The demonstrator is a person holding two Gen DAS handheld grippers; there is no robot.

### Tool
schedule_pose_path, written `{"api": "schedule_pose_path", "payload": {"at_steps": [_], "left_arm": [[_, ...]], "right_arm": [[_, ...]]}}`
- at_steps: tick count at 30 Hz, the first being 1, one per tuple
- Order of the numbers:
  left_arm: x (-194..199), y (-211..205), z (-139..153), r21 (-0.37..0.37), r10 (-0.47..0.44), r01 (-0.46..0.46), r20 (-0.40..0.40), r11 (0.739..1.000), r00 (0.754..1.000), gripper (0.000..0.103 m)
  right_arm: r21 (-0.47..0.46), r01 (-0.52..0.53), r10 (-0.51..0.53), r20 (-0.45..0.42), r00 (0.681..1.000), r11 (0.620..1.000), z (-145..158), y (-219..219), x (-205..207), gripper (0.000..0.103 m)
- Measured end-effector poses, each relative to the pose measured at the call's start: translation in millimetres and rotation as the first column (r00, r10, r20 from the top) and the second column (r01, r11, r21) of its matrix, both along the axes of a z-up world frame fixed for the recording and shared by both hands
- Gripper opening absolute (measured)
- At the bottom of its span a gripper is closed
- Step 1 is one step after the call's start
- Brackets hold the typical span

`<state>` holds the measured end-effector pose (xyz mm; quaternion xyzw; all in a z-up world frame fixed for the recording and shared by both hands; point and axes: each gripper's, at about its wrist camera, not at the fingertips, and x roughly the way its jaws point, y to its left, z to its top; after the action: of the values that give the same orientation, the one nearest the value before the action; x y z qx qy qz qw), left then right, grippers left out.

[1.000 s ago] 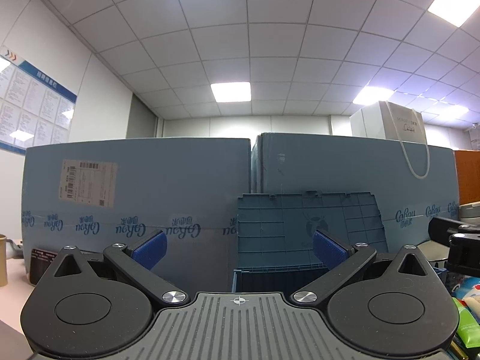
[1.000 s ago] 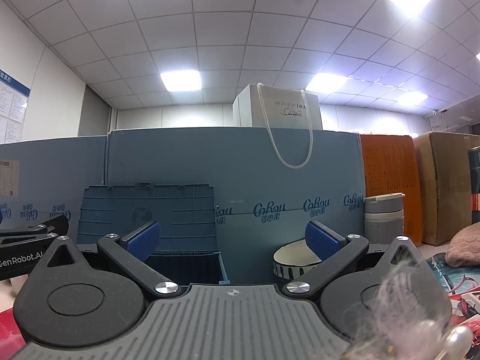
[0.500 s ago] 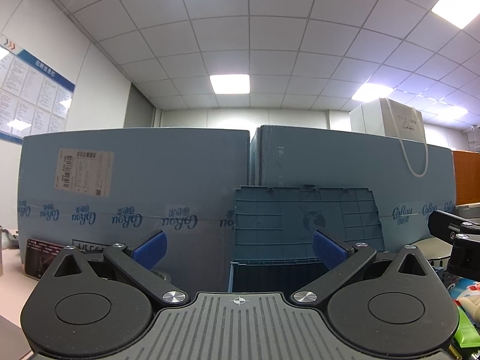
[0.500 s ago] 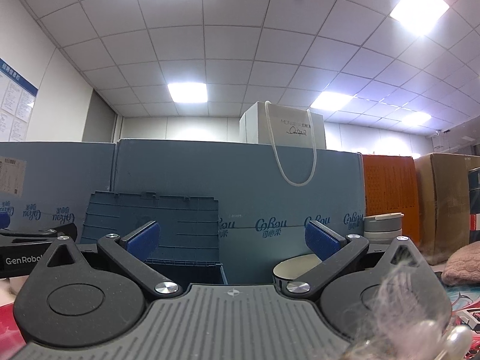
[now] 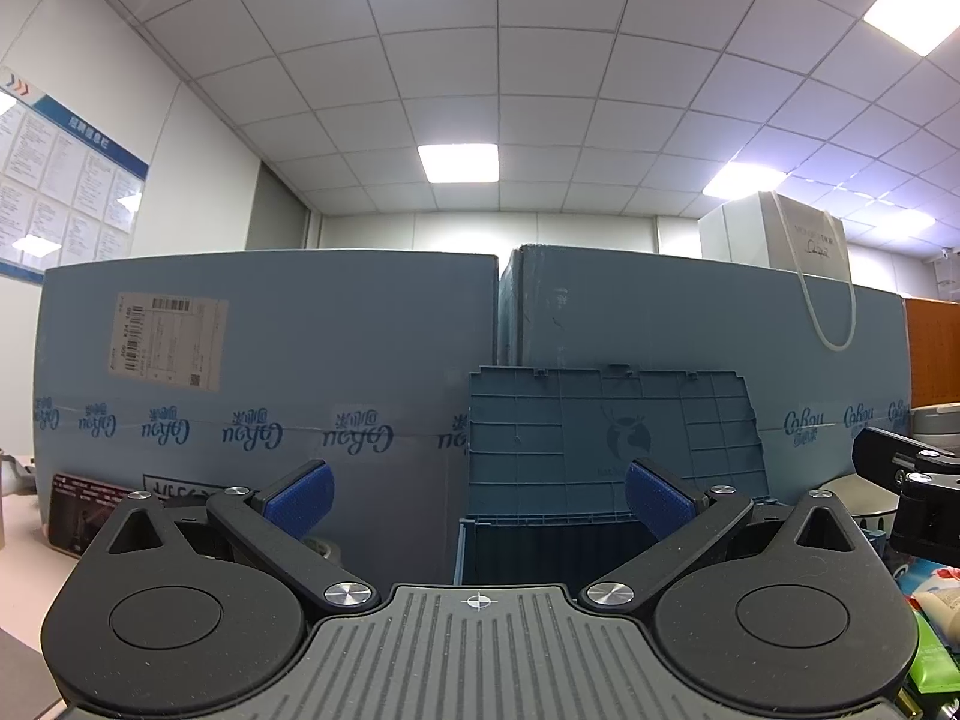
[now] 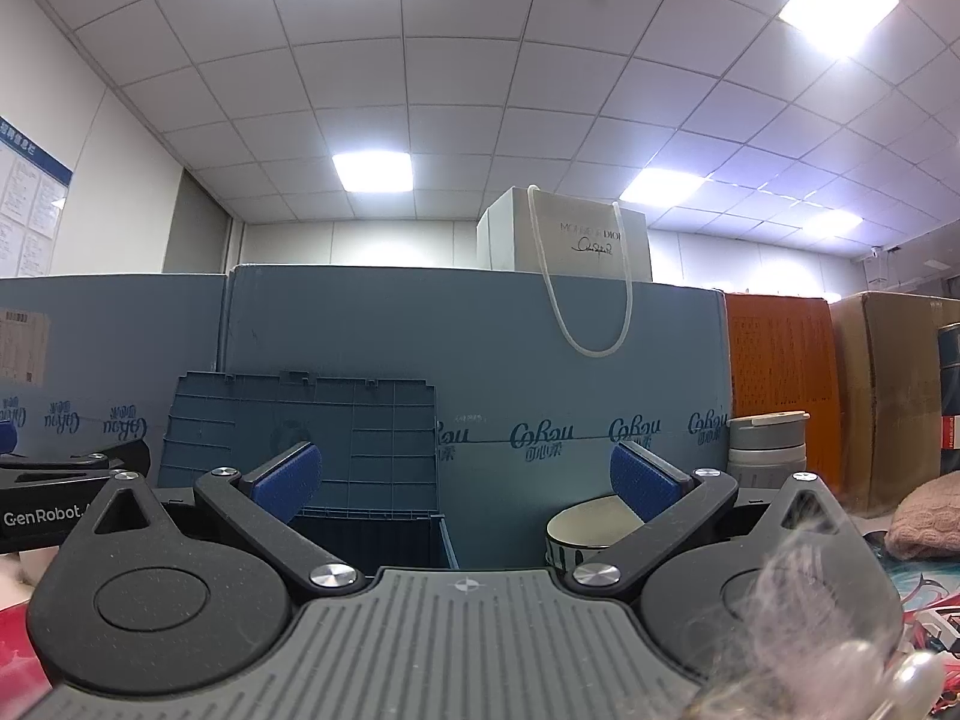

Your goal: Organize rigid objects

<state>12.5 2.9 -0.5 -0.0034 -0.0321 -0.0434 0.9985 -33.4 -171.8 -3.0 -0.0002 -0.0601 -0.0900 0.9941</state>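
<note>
Both the left gripper [image 5: 477, 495] and right gripper [image 6: 465, 480] hold jaws wide, empty; tip down toward the crate [image 5: 600, 516] ahead before choosing an object.

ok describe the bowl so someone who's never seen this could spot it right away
Start at the long wall of blue cardboard boxes across the back, then drop to the foot of the right-hand one, beside the open blue plastic crate. The bowl sits there, in front of the grey lidded container: low and round, cream inside with dark markings around its outside.

Tabletop [image 5: 24, 588] with crate [image 5: 540, 546], bowl [image 6: 585, 525]
</note>
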Motion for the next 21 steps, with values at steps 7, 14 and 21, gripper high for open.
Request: {"api": "schedule_pose_path", "payload": {"at_steps": [7,14,21], "left_arm": [[-0.2,-0.2,-0.1,0.002,-0.002,0.002,0.002,1.0,1.0,0.103],[-0.2,-0.3,0.0,0.001,-0.002,0.002,0.002,1.0,1.0,0.103],[-1.1,-0.6,-0.3,0.0,0.0,0.0,0.006,1.0,1.0,0.103]], "right_arm": [[0.0,0.001,-0.001,-0.003,1.0,1.0,-0.1,0.2,0.2,0.103],[0.002,0.017,-0.017,-0.007,1.0,1.0,0.6,0.4,2.3,0.103],[0.009,0.02,-0.02,-0.014,1.0,1.0,-0.5,-1.3,2.8,0.103]]}}
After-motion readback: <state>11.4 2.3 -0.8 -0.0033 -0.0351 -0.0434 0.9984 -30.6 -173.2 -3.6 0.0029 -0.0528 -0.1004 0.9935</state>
